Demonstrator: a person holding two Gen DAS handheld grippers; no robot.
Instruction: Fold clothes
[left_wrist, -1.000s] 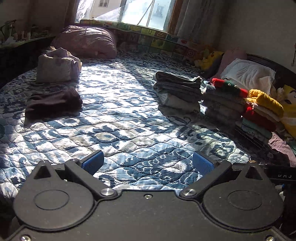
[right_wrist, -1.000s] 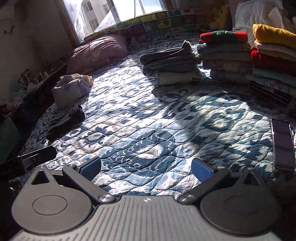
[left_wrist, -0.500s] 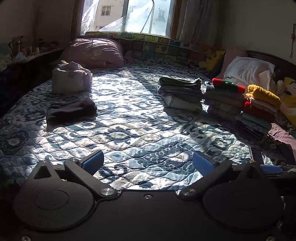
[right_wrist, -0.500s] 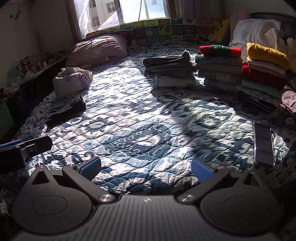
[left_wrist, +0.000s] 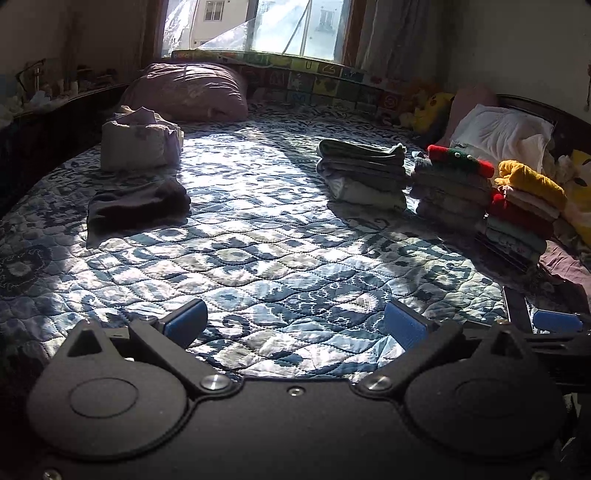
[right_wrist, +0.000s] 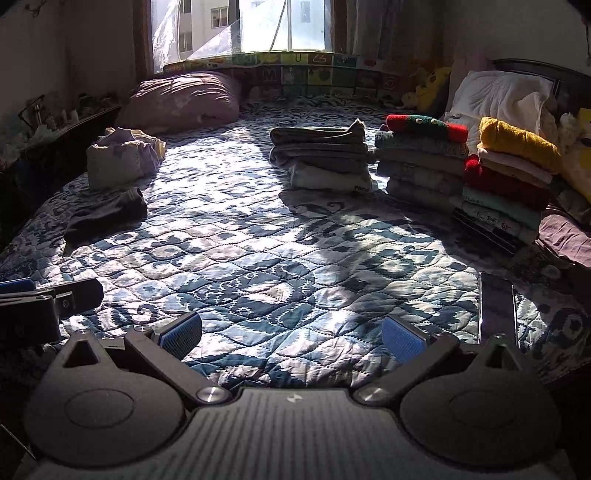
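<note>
Dark garment (left_wrist: 136, 206) lies well ahead-left of both spread, empty claws (left_wrist: 295, 323) (right_wrist: 291, 336).

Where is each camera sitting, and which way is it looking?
Left wrist view: sits on the left claw, low over the quilt, facing the window; its own open blue pads show, plus the right claw's tip at far right.
Right wrist view: sits on the right claw, facing the same way; its open pads show, with the left claw at far left.
Both share the dark garment, three folded stacks, the pink pillow and the phone.
</note>
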